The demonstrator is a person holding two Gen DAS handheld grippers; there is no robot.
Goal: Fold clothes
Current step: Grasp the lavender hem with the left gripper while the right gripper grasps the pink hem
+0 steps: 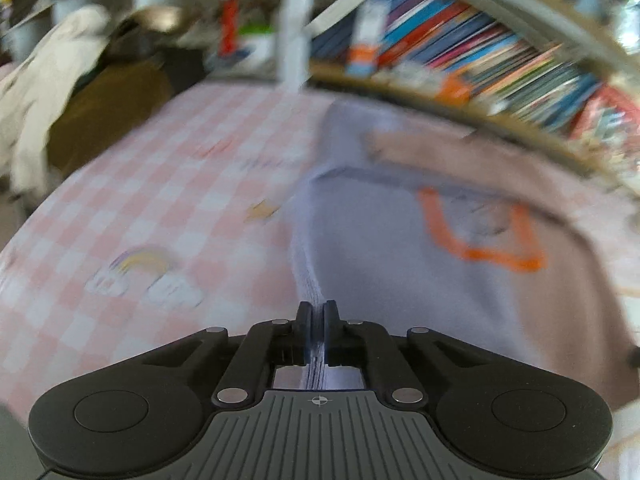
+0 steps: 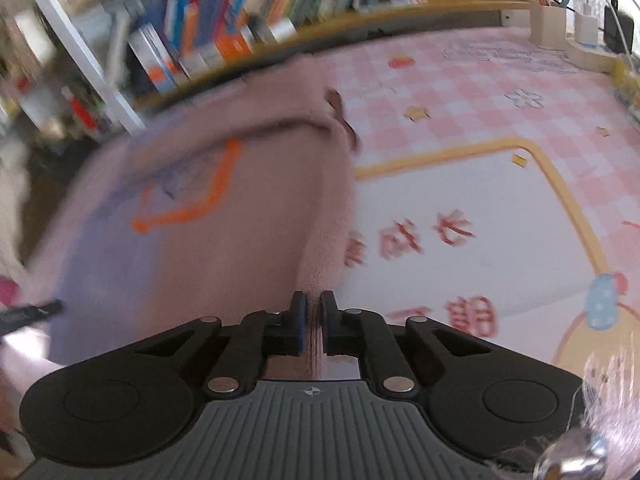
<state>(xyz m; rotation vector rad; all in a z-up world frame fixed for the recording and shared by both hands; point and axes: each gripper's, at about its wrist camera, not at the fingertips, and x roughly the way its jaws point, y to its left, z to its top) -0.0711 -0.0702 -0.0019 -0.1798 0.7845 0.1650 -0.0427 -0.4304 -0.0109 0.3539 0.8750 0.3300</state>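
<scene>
Left gripper [image 1: 318, 316] sits nearest the lens, pads pinched together on a lavender edge of the sweatshirt [image 1: 400, 248]. Right gripper [image 2: 314, 308] is likewise clamped, on the pinkish-brown fuzzy edge of the same sweatshirt [image 2: 224, 240]. Both views are motion-blurred.

The sweatshirt is spread on the table [image 1: 160, 184], covered by a pink checked cloth, toward the far edge under the bookshelf [image 1: 460, 52]. Its orange print outline [image 1: 480, 232] faces up. The near hem is held off the table by both grippers. A fuzzy pink-brown layer appears folded across the far part, above the print; blur makes the layering uncertain.

Long axis: seems to run from the near edge, where the grippers hold, toward the far edge at the bookshelf. Which end is the collar cannot be told.

Risks, as a judgement:
- Each grip is thin, edge only, so a fast pull could slip the fabric out.
- Uneven travel between the grippers would skew the fold line.
- Dragging could bunch the checked cloth or undo the far layer.
</scene>
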